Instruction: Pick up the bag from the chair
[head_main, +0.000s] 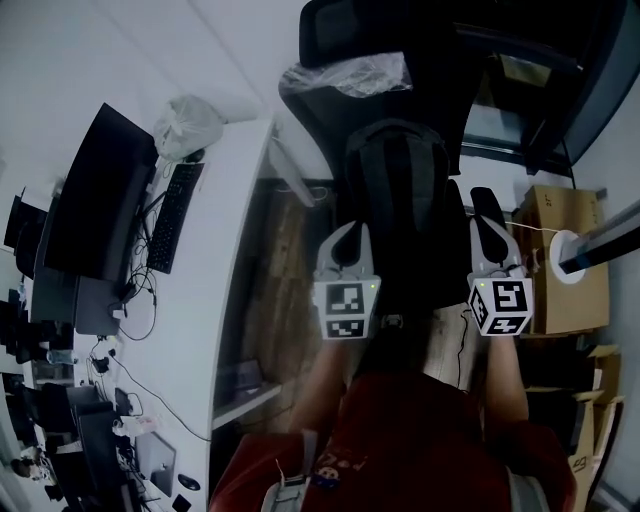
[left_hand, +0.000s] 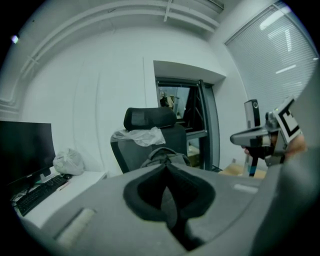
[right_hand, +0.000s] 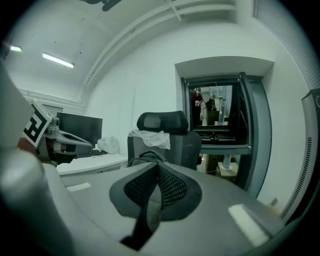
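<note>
Jaws of left gripper (head_main: 348, 232) and right gripper (head_main: 486, 205) sit pressed together, empty, near the dark fabric backpack (head_main: 398, 185) on the black office chair (head_main: 345, 30).

matt dark cloth bag (head_main: 400, 190), crinkly glossy plastic wrap (head_main: 350, 75) on the chair (head_main: 340, 30), smooth white desk (head_main: 240, 260).

Dark bag (head_main: 400, 195), black chair (head_main: 350, 25), white desk (head_main: 235, 230)

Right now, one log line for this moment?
phase: pre-grasp | left gripper: shut, empty | right gripper: shut, empty | bag: on chair, ahead of both grippers, untouched
</note>
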